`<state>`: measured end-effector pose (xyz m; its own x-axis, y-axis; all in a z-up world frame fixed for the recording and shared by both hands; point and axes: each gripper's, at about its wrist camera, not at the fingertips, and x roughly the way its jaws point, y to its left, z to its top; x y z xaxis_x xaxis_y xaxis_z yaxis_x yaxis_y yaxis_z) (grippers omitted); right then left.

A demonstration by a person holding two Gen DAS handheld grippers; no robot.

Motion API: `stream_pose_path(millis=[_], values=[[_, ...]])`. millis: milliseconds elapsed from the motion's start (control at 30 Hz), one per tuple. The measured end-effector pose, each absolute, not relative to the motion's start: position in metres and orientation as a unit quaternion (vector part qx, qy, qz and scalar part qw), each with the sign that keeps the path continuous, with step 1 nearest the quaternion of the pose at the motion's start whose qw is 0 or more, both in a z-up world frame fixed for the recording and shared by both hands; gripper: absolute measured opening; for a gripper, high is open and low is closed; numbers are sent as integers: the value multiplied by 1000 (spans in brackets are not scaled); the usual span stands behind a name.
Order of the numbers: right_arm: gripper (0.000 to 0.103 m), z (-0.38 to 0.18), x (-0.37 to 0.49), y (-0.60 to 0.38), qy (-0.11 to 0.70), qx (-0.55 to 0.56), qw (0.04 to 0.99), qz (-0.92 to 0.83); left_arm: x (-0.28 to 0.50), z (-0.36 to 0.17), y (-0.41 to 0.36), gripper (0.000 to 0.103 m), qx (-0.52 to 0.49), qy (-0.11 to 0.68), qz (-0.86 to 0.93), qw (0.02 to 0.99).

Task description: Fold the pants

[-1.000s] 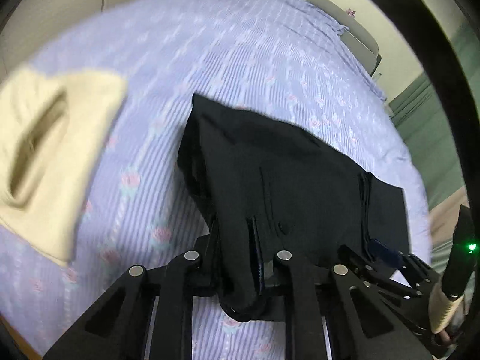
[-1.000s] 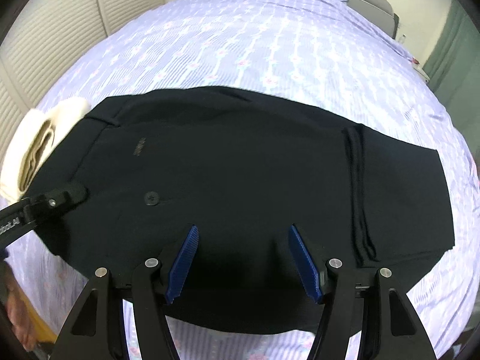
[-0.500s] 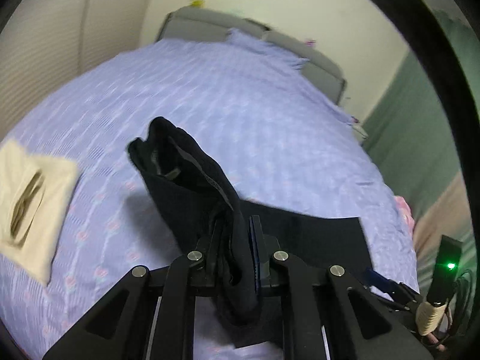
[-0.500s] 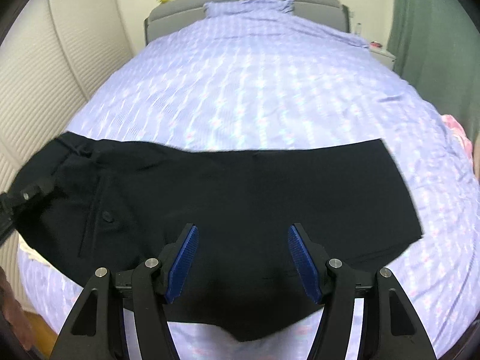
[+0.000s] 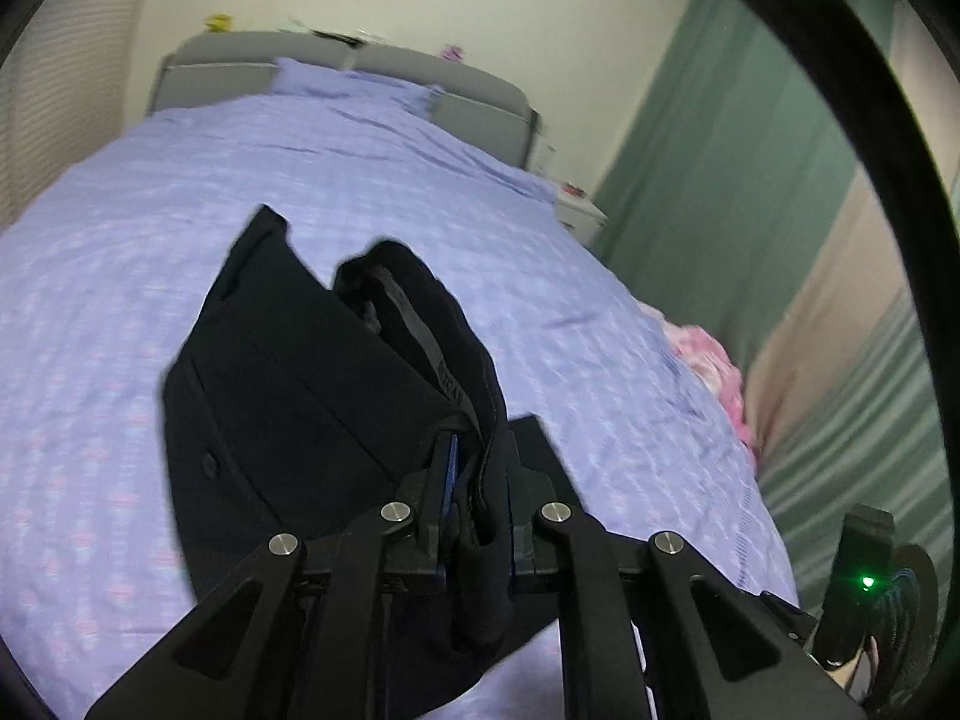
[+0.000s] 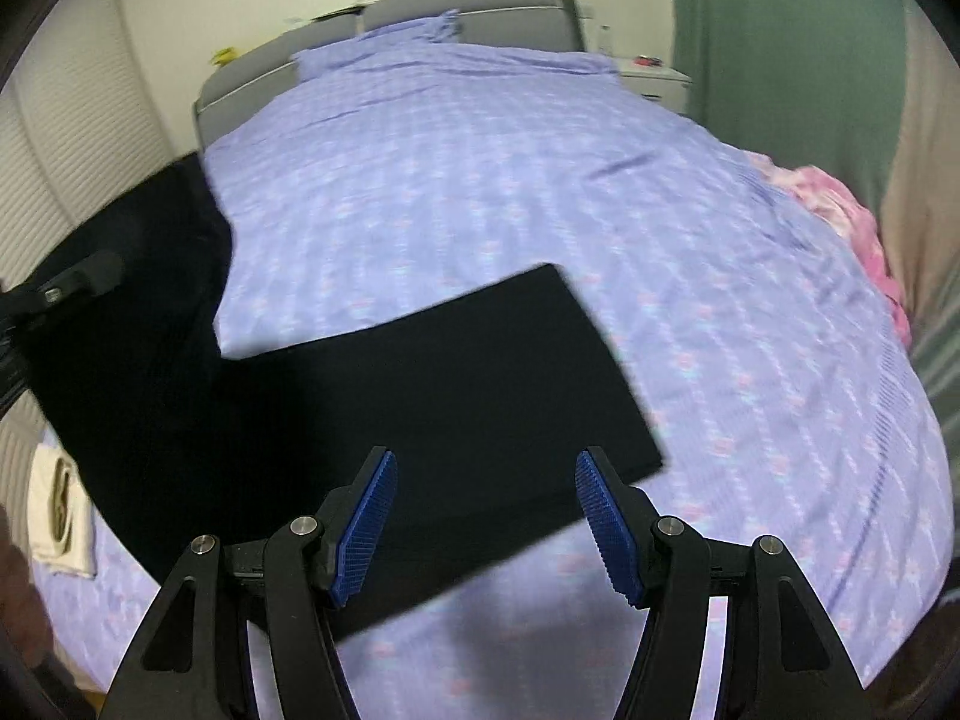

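Black pants point(image 5: 288, 396) hang from my left gripper point(image 5: 477, 468), whose jaws are shut on the bunched waistband, lifted above the lilac bed. In the right wrist view the pants' leg end point(image 6: 456, 372) lies flat on the bed while the waist part rises at the left, where the left gripper's finger point(image 6: 72, 279) holds it. My right gripper point(image 6: 486, 504) hovers open over the near edge of the leg, its blue pads point(image 6: 369, 522) apart with nothing pressed between them.
The bed point(image 6: 540, 168) with its lilac flowered cover fills both views, with a grey headboard point(image 6: 420, 6) at the far end. A folded cream garment point(image 6: 60, 510) lies at the bed's near left. Pink fabric point(image 6: 840, 204) sits at the right edge by a green curtain point(image 5: 720, 180).
My left gripper has lifted the waistband up and carried it rightward over the bed. The pants have unfolded lengthwise. The right gripper has swung right along the leg, still open.
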<state>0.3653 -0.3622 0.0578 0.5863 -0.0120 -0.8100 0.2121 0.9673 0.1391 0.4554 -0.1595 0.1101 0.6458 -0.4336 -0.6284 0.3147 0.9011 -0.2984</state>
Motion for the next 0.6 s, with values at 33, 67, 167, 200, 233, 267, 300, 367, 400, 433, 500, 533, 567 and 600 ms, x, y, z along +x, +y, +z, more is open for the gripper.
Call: stream_pose_path(millis=[33, 67, 167, 200, 233, 267, 300, 367, 400, 433, 500, 533, 567, 600], values=[[64, 56, 363, -376, 451, 114, 883, -70, 459, 105, -176, 12, -81, 373, -215, 899], [64, 54, 360, -391, 451, 117, 881, -78, 460, 102, -188, 12, -79, 379, -222, 895], [64, 47, 354, -426, 456, 126, 876, -98, 472, 76, -233, 12, -77, 404, -241, 879], [64, 44, 354, -436, 458, 127, 874, -103, 478, 66, -248, 12, -80, 418, -245, 871], [64, 40, 352, -447, 460, 129, 871, -109, 481, 53, -264, 12, -80, 434, -249, 862], [64, 35, 351, -458, 464, 130, 868, -117, 485, 40, -277, 12, -78, 447, -248, 856], [64, 30, 350, -468, 467, 131, 866, -123, 489, 27, -291, 12, -78, 461, -250, 848], [64, 23, 349, -482, 474, 132, 861, -132, 493, 6, -315, 12, -58, 481, -252, 838], [64, 18, 349, -490, 479, 132, 857, -135, 493, -3, -327, 13, -45, 488, -248, 836], [64, 14, 348, -496, 481, 132, 856, -137, 491, -7, -331, 15, -41, 495, -245, 833], [64, 8, 348, -505, 488, 131, 851, -142, 489, -14, -338, 23, -45, 508, -242, 826], [64, 6, 348, -508, 489, 131, 850, -143, 487, -15, -339, 33, -46, 509, -241, 825], [64, 4, 349, -512, 491, 132, 849, -143, 485, -13, -343, 38, -46, 509, -242, 825], [64, 3, 350, -516, 491, 134, 849, -143, 481, -9, -341, 44, -48, 505, -244, 827]])
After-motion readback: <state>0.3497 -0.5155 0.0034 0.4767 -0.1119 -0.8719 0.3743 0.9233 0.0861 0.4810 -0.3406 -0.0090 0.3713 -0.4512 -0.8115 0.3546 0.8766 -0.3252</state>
